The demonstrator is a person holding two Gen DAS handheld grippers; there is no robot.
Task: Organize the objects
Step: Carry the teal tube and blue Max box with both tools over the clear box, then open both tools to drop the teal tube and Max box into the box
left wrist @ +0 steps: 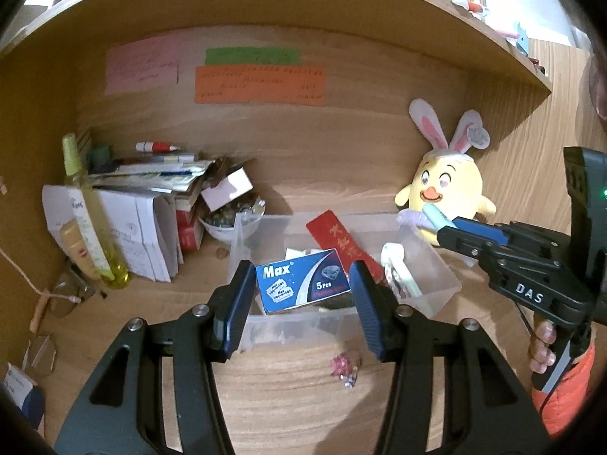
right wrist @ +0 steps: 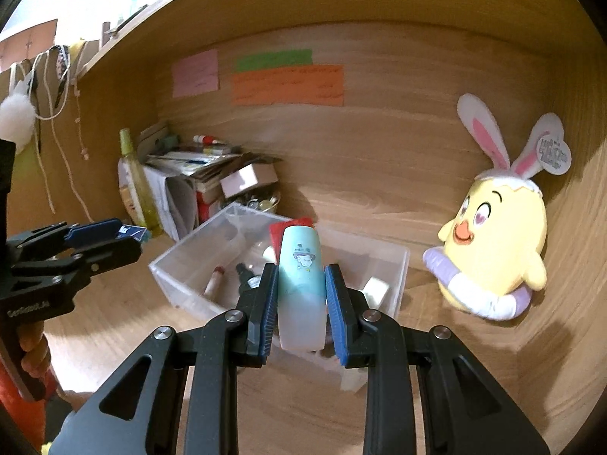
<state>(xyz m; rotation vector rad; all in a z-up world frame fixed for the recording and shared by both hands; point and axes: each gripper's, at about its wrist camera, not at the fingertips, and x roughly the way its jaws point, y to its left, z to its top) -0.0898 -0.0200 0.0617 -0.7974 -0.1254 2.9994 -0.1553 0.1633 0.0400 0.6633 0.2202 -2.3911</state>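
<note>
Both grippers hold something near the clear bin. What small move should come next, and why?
Probably carry the blue box in the left gripper clear of the bin. The right gripper grips a teal tube, and both are held above the bin.

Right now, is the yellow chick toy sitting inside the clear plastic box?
No, the chick toy sits on the desk beside the clear box, outside it.

Wooden desk (left wrist: 288, 390) beneath shelf (left wrist: 341, 3); notes' (left wrist: 260, 84) writing perhaps illegible.
</note>
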